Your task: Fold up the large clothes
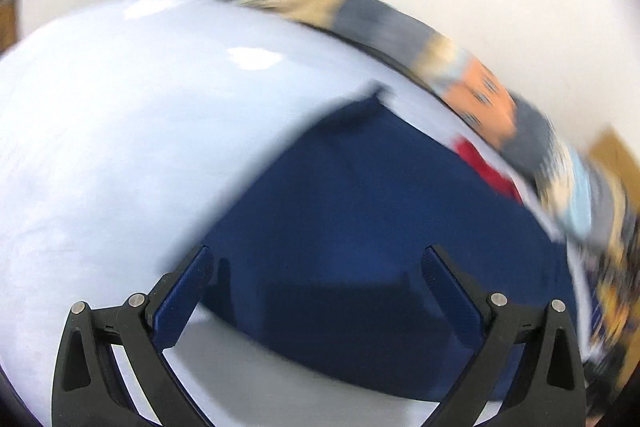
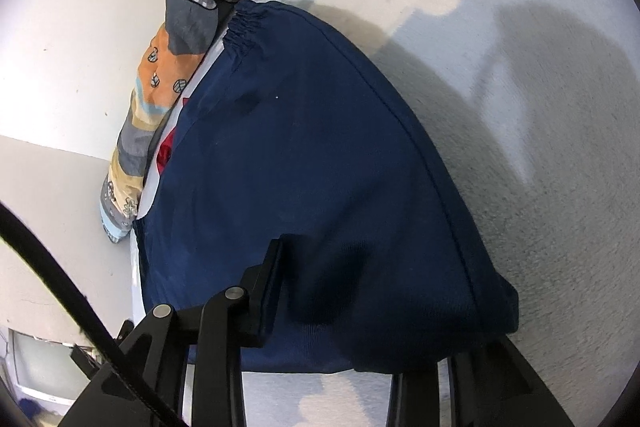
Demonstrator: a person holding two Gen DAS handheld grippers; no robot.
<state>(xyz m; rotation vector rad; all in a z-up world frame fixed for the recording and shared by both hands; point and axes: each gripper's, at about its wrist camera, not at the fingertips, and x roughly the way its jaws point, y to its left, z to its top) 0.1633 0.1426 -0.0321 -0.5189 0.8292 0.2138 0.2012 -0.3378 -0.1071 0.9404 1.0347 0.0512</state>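
Here the right hand-held gripper [image 2: 360, 307] pinches the navy garment's [image 2: 304, 155] near edge, the left hand-held gripper [image 1: 320, 291] spread empty.

Garment [image 2: 320, 155]: uniform navy blue, with a gathered elastic band of the same colour. Work surface [image 2: 540, 131]: pale grey-white. Patchwork cloth [image 2: 176, 39] along the surface edge: blocks of orange, cream, grey and light blue, one grey-and-white check patch, with small outlined cartoon motifs. Red item [image 2: 165, 151] beside the garment: plain red. Gripper frames: black; left gripper [image 1: 320, 291] pads: dark blue, ribbed.
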